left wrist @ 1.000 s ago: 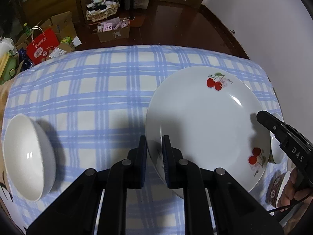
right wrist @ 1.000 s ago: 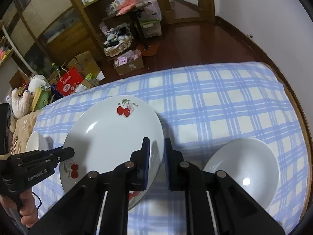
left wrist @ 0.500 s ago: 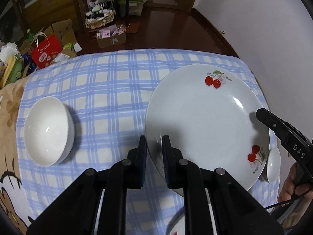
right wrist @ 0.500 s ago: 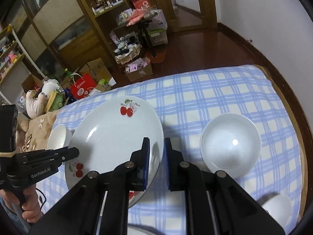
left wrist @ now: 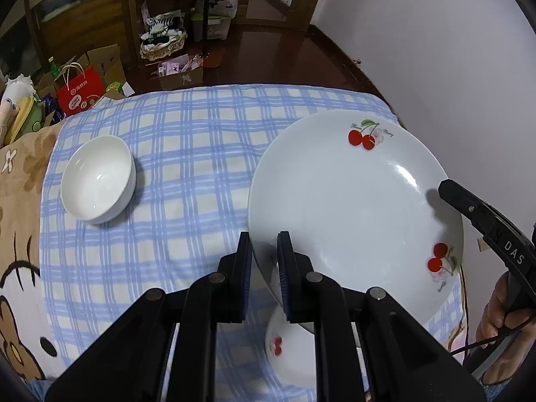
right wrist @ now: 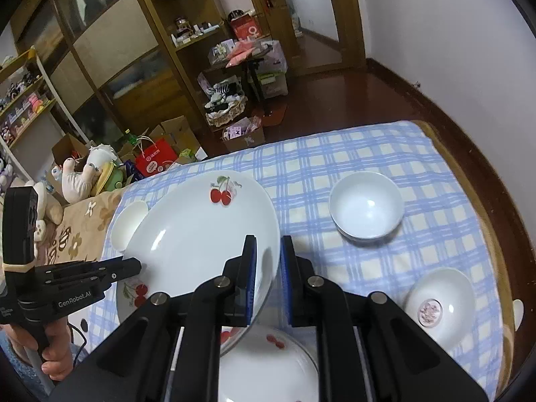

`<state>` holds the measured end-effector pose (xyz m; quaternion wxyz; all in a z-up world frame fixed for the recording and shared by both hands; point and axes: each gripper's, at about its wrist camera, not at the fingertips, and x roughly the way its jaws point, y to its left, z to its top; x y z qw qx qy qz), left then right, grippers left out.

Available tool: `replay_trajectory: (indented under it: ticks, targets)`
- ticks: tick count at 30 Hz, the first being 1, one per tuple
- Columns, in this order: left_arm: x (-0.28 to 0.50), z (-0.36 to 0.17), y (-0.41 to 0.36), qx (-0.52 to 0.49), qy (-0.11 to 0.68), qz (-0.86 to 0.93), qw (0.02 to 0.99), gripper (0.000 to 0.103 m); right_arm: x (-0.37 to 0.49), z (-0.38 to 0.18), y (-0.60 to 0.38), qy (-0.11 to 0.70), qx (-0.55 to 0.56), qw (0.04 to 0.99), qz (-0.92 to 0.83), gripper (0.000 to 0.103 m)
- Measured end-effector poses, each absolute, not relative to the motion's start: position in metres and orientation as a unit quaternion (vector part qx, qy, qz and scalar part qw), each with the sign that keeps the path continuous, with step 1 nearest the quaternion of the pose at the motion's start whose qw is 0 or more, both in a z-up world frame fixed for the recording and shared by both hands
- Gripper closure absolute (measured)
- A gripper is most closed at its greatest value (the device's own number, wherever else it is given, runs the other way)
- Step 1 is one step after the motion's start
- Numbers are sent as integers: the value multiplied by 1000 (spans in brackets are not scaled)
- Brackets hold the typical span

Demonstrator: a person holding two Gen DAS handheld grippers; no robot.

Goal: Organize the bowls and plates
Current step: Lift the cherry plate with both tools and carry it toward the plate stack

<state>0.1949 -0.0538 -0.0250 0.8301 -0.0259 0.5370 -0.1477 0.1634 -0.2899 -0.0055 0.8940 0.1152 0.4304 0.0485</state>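
Observation:
A large white plate (left wrist: 355,201) with red cherry prints hangs above the checked tablecloth, carried by opposite rims. My left gripper (left wrist: 264,244) is shut on its near-left rim. My right gripper (right wrist: 268,251) is shut on the plate (right wrist: 201,234) at its right rim. In the left wrist view the right gripper (left wrist: 449,191) reaches onto the far side of the plate. In the right wrist view the left gripper (right wrist: 130,266) sits at the plate's left edge. A smaller cherry plate (right wrist: 268,368) lies on the cloth below the carried one.
A plain white bowl (left wrist: 98,184) stands at the left of the blue checked tablecloth (left wrist: 201,140). Another white bowl (right wrist: 366,204) and a bowl with a pink motif (right wrist: 439,301) stand on the right. Beyond the table are boxes, a red bag (left wrist: 80,92) and shelves.
Both grippers have risen and pulled back with the cherry plate held between them. More of the table shows now, and a second cherry plate and more bowls have come into view.

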Motion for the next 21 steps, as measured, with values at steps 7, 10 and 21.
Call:
replay_trajectory:
  ticks: [7,10,21]
  targets:
    - [156,-14,-51,-29,528,-152,835,88,122,8,-288,414,126,900,48,88]
    - [140,-13,-50,-25,526,-153,836,88,104,7,-286,415,126,900,46,88]
    - [101,-10,-48,-28,516,-166,840,88,55,-18,-288,424,150,893,33,88]
